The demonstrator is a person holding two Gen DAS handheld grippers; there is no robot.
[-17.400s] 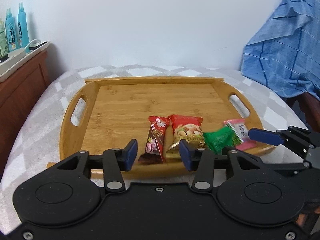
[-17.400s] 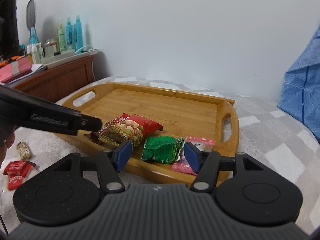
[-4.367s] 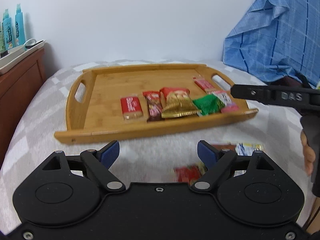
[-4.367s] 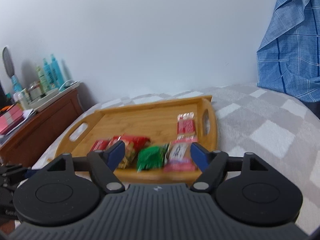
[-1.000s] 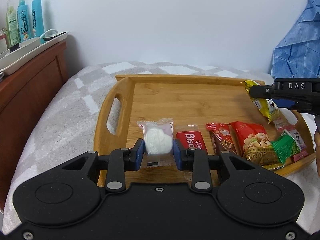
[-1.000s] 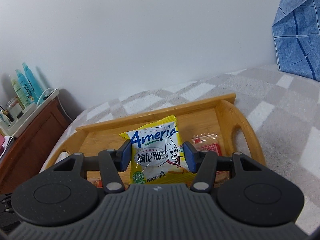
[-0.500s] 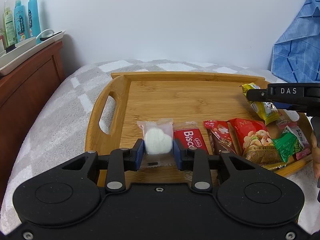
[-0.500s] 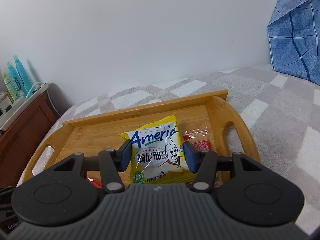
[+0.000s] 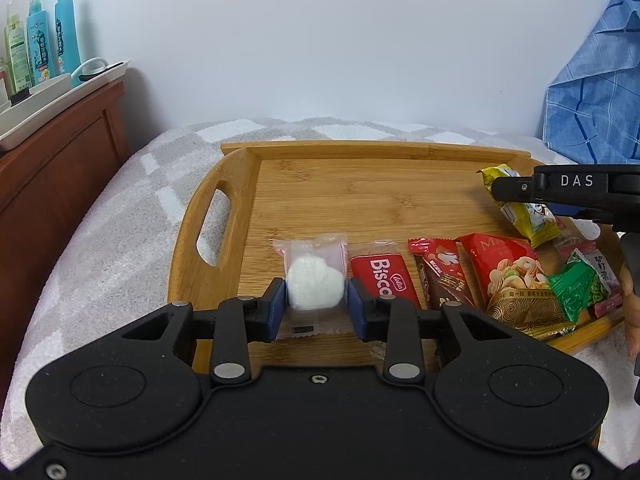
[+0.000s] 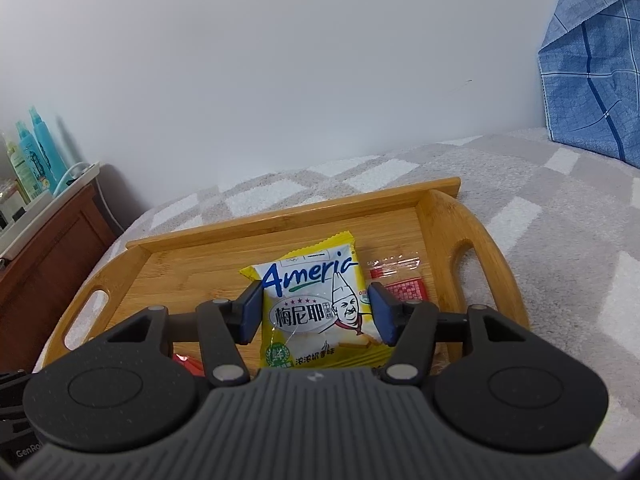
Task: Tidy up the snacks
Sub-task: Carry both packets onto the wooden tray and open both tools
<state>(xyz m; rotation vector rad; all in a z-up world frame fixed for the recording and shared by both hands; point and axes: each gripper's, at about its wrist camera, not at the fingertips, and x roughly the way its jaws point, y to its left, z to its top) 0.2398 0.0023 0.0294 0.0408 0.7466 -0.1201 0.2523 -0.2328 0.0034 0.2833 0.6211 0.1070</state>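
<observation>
A bamboo tray lies on the bed. Along its near edge runs a row of snacks: a red Biscoff packet, a brown bar, a red nut bag and a green packet. A white heart-shaped snack in clear wrap rests left of that row, between the pads of my left gripper. Those jaws are opening and a thin gap shows. My right gripper holds a yellow Ameria packet over the tray's right end. Its jaws are opening, pads still on the packet's sides.
A grey checked blanket surrounds the tray. A wooden cabinet with bottles stands at the left. Blue cloth hangs at the right. A clear red packet lies near the tray's right handle. A hand shows at the right edge.
The left pads have drawn slightly apart around the white snack. The right gripper and its yellow packet stay in place over the tray's right end.
</observation>
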